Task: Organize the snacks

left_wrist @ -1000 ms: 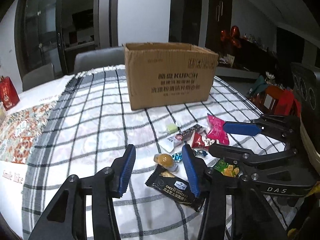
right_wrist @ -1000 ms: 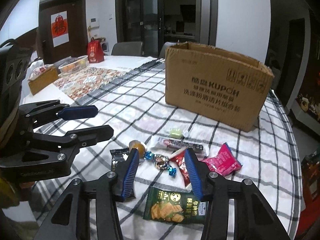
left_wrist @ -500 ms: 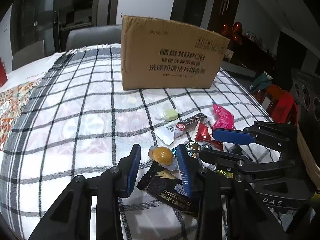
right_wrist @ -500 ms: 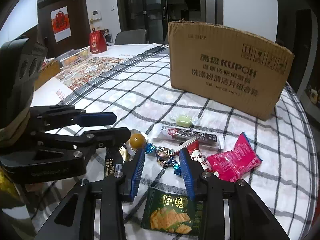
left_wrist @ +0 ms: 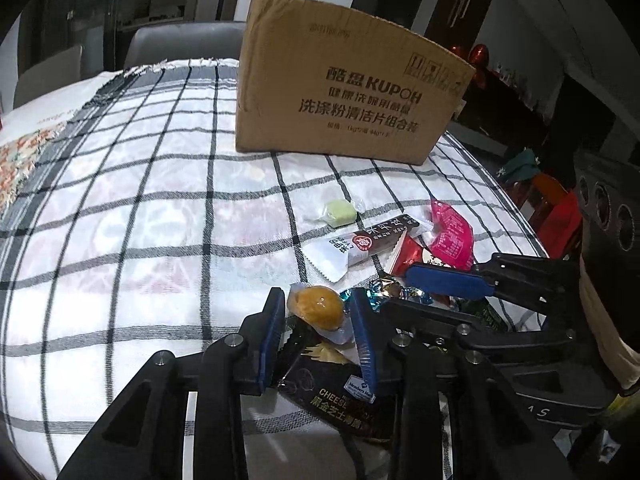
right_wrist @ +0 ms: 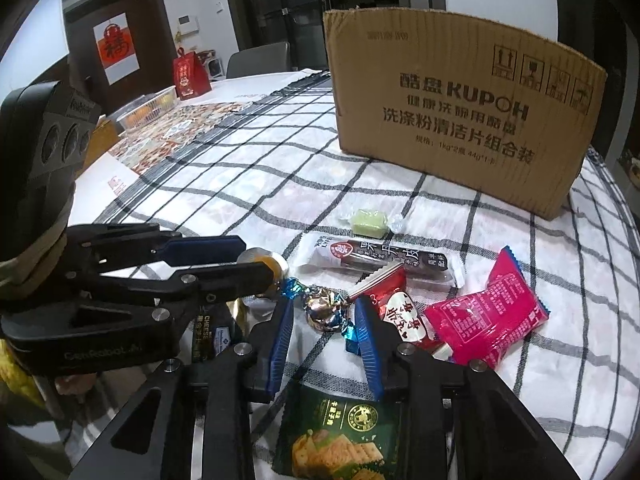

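Observation:
Snacks lie on a checked tablecloth (left_wrist: 160, 216) in front of a cardboard box (left_wrist: 348, 96). My left gripper (left_wrist: 316, 304) is low over the cloth and its jaws are closing around a round orange wrapped pastry (left_wrist: 320, 308). The pads stand just off its wrapper. My right gripper (right_wrist: 323, 310) is closing around a foil-wrapped candy (right_wrist: 322, 312) with blue twist ends, and its pads stay a little apart from the candy's body. A black cheese cracker packet (left_wrist: 332, 388) lies under the left fingers. A green cracker packet (right_wrist: 340, 436) lies under the right ones.
Beyond the grippers lie a green candy (right_wrist: 370, 222), a long white-and-brown bar (right_wrist: 380, 260), a red packet (right_wrist: 394, 308) and a pink packet (right_wrist: 486, 316). A red gift bag (right_wrist: 190, 74) and a tray (right_wrist: 152, 106) stand far left. A grey chair (left_wrist: 180, 44) is behind the table.
Both grippers have sunk toward the snack pile and their jaws have narrowed. The orange pastry now sits between the left pads, the foil candy between the right pads.

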A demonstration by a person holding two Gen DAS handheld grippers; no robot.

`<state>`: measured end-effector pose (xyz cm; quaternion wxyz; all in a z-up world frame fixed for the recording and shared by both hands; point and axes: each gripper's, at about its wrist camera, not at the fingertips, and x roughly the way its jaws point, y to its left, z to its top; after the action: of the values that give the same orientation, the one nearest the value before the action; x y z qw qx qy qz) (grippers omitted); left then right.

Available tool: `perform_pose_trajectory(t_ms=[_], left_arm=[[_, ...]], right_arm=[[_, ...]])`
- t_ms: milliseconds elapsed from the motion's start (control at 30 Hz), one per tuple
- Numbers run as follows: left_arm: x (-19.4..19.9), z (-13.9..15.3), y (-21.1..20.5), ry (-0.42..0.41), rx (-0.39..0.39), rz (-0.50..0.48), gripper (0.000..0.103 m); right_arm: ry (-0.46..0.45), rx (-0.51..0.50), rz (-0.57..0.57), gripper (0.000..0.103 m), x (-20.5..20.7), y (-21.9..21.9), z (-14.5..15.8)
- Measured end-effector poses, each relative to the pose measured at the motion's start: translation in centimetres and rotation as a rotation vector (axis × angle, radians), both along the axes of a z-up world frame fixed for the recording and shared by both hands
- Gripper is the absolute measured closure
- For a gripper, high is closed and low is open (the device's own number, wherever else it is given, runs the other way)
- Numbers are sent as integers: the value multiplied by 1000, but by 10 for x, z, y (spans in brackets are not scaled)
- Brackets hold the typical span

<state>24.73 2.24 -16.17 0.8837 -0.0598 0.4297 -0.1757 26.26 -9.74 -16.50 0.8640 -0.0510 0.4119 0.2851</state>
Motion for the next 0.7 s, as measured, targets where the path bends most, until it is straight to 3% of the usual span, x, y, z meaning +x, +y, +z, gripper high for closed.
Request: perform_pose_trajectory(t_ms=[133, 367, 700], left_arm=[[3, -4, 0, 22, -13, 6, 73], [2, -4, 0, 11, -11, 6, 74], [-10, 23, 2, -68, 16, 35, 75]], right_arm=[[18, 0, 0, 70, 4, 1, -4], [12, -4, -6, 79, 2, 2, -5], [-2, 30, -49, 79, -6, -6, 9]])
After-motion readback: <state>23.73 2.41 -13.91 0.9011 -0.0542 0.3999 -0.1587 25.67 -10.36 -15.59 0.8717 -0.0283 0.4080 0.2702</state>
